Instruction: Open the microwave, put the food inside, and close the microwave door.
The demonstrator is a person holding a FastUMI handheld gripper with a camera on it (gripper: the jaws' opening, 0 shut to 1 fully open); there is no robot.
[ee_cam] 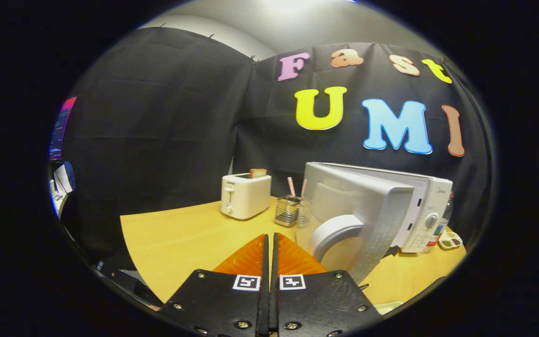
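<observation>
With the gripper (269, 243) closed and empty, the white microwave's swung-out door (358, 220) should be pushed squarely shut.

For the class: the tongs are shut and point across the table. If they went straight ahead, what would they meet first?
Probably the wire basket just beyond the tongs, between the toaster and the open microwave door. Depth is unclear; the door's edge may be as near.
</observation>
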